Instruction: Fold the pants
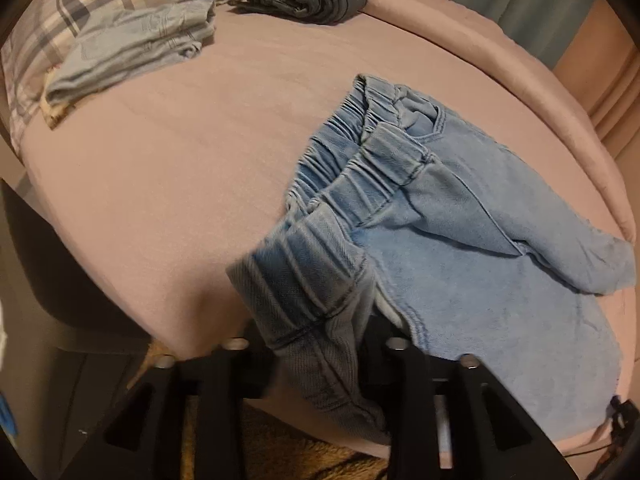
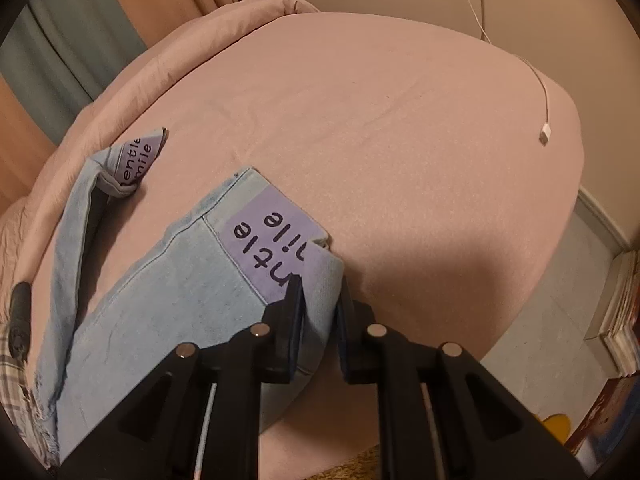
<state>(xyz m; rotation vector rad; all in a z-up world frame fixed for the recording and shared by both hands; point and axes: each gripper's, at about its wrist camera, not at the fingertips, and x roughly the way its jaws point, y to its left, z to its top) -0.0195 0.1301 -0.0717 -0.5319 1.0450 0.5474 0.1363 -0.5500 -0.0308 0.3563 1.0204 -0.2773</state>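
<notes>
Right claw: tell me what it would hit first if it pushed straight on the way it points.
The right claw already has the folded cuff of the jeans between its fingers, so that denim comes first. Just past it lies the pink sheet of the bed; how far below is hard to judge.

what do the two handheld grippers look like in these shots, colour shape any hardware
Both look alike. The left gripper and the right gripper are matte black, each with two fingers on angular struts with triangular cut-outs. Round silver pins cap the joints. The right gripper's fingers end in flat, dark rectangular pads. No cables, markings, sleeves or hands show.
</notes>
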